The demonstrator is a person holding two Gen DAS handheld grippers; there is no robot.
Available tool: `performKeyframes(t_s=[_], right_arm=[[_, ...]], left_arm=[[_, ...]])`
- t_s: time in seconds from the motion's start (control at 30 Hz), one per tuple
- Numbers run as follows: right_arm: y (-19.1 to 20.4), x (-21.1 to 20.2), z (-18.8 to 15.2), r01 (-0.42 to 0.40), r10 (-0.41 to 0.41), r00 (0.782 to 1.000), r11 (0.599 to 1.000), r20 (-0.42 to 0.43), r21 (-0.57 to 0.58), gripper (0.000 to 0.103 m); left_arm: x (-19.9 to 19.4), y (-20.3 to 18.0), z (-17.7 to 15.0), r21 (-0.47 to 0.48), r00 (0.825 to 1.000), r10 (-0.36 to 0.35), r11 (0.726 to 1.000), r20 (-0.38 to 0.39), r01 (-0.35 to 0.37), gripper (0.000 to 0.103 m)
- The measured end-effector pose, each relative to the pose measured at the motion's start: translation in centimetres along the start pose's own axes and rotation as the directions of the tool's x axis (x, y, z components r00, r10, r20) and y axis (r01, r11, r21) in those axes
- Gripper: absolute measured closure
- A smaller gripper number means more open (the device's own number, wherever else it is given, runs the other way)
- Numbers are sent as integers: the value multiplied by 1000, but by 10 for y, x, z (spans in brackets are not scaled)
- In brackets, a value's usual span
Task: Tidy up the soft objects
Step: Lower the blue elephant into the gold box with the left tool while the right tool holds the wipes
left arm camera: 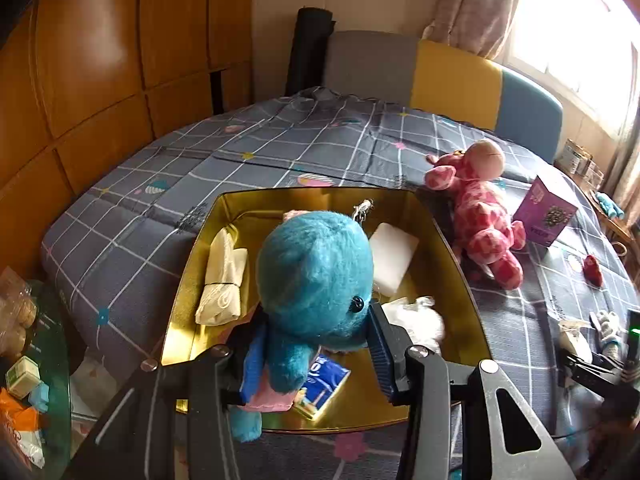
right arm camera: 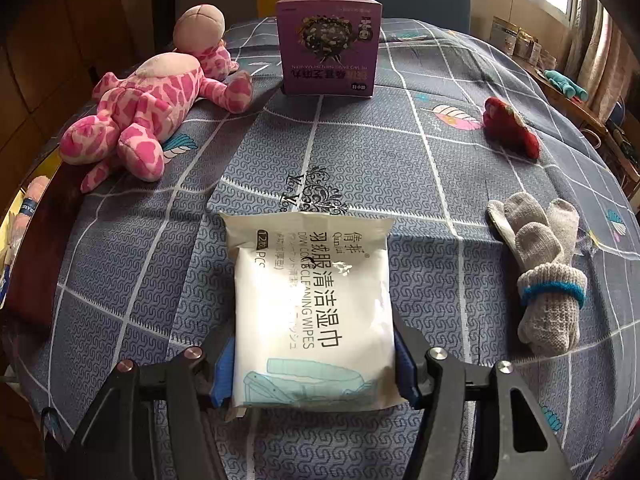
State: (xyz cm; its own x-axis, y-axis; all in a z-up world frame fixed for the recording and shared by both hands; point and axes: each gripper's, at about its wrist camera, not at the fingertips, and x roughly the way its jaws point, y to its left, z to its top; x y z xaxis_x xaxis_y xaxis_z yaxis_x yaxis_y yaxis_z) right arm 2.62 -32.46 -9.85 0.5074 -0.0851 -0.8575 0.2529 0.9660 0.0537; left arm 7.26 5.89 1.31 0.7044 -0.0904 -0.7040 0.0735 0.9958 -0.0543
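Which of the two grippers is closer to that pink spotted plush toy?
Hard to call. The left gripper holds a blue plush over the gold tray, beside the pink toy; the right gripper straddles the wipes pack, further back.

Between our left gripper's [left arm camera: 312, 344] matt black arms and ribbed blue pads sits a blue toy [left arm camera: 316, 272] of short fuzzy plush. Beneath it lies a tray [left arm camera: 460, 280] of glossy, gold-coloured metal that mirrors its contents, among them a creased cream cloth bundle [left arm camera: 222, 280] to the left and a smooth white block [left arm camera: 394, 258] to the right. Further right lies a pink giraffe [left arm camera: 480, 220] of soft plush. Between our right gripper's [right arm camera: 314, 364] pads lies a wipes pack [right arm camera: 312, 308] of shiny, slightly crinkled plastic film. To its right is a coarse grey knitted glove [right arm camera: 544, 276]; ahead, a smooth purple cardboard box [right arm camera: 329, 46]. The quilt [right arm camera: 360, 152] beneath is matt printed cloth.
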Motion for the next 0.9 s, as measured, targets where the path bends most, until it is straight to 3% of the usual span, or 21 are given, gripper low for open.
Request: performKeyframes(t_s=[0.67,0.8,0.9], right_arm=[[1,-3,-5,17,-17,999,1000,34,4,40],[1,-4,-5,15,-15,999,1000,37,6,40],[1,-4,-5,15,-15,999,1000,37,7,40]], left_arm=[[66,43,-4,-72,991,77,994,-110,-85,57],[78,48,-4,-86,988,73,993,-134,-85,47],[81,48,-5,-88,988,82,992,-131,-94,47]])
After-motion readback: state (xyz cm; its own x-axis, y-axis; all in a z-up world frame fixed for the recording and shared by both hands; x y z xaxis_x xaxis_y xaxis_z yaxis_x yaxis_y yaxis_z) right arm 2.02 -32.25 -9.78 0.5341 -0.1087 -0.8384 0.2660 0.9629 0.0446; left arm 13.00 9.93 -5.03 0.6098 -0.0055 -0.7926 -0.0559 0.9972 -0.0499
